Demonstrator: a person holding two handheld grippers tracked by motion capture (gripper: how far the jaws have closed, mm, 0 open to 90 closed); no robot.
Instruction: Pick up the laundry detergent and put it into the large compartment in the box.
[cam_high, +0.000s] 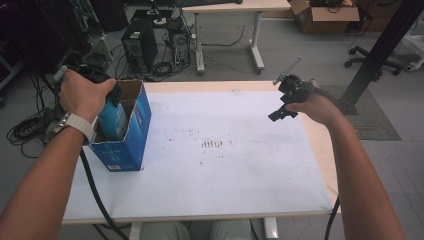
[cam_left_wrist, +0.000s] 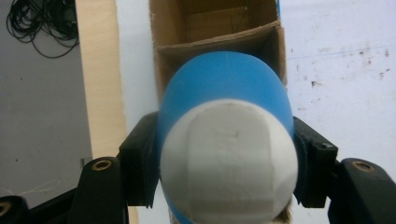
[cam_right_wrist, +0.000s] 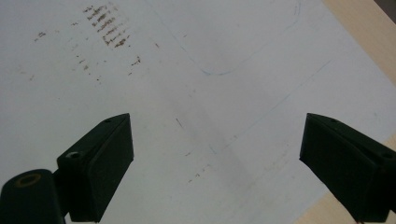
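Bottle, blue with a white cap, stands upright at the frame's left inside the open blue box, its lower part hidden by cardboard; the left tool grips it. At right, the right tool hangs open over the counter.

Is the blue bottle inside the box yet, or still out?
Partly in: the blue bottle, clamped by the left gripper, stands upright, lower part inside the open blue box.
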